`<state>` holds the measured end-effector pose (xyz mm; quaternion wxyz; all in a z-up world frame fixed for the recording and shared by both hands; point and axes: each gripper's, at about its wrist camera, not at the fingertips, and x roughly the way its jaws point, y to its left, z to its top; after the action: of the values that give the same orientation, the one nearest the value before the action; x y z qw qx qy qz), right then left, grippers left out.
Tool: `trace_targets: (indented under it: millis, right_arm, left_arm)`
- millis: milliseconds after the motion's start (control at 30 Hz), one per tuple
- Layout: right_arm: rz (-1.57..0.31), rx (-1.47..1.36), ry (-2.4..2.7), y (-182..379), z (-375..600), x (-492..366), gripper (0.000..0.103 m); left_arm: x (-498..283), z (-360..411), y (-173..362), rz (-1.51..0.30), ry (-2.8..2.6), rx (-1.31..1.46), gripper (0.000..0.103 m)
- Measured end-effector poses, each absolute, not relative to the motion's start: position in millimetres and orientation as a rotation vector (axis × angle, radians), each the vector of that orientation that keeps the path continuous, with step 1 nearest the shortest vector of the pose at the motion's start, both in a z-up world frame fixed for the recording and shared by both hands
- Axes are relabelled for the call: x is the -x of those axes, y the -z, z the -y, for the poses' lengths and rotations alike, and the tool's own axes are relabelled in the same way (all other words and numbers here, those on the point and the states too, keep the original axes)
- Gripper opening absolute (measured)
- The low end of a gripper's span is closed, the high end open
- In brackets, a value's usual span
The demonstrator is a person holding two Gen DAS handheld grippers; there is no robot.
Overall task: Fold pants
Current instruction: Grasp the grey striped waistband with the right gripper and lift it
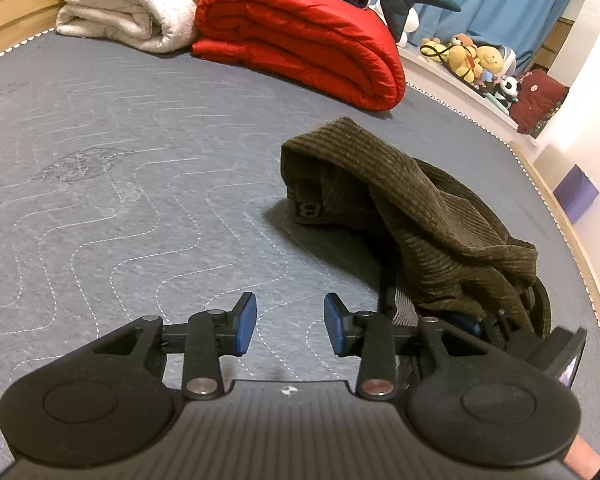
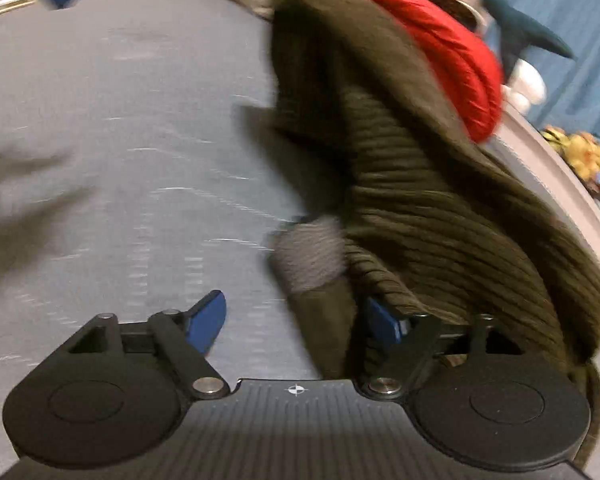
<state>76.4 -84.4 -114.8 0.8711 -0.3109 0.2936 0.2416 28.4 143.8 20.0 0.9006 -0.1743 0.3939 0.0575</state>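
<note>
The pants (image 1: 400, 208) sit bunched on the mattress (image 1: 120, 160), off to the left gripper's (image 1: 290, 326) right. It's spread wide, holding nothing. The right gripper (image 2: 296, 320) is nearer, also released, with cloth draped over its right finger.

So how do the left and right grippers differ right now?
The left gripper hangs open over bare mattress, touching nothing; the right gripper is open too, but the olive corduroy pants drape over its right finger. The left wrist view is sharp, while the right wrist view is motion-blurred. Both have blue pads and grip nothing.
</note>
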Motion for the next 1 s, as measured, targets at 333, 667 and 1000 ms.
trace_targets:
  millis: [333,667,1000]
  right_arm:
    - [-0.617,0.669,-0.489,122,84,-87,0.072]
    - [-0.59,0.59,-0.621,94,75,-88,0.01]
    - [-0.343,0.394,-1.081,23,47,1,0.008]
  left_arm:
    - [-32,-147,-19,-0.816,-0.117,0.365,0.044]
    - [-26,-151,-24,-0.805,-0.127,0.38,0.044]
    - [-22,-164,-35,-0.753,-0.166,0.41,0.044]
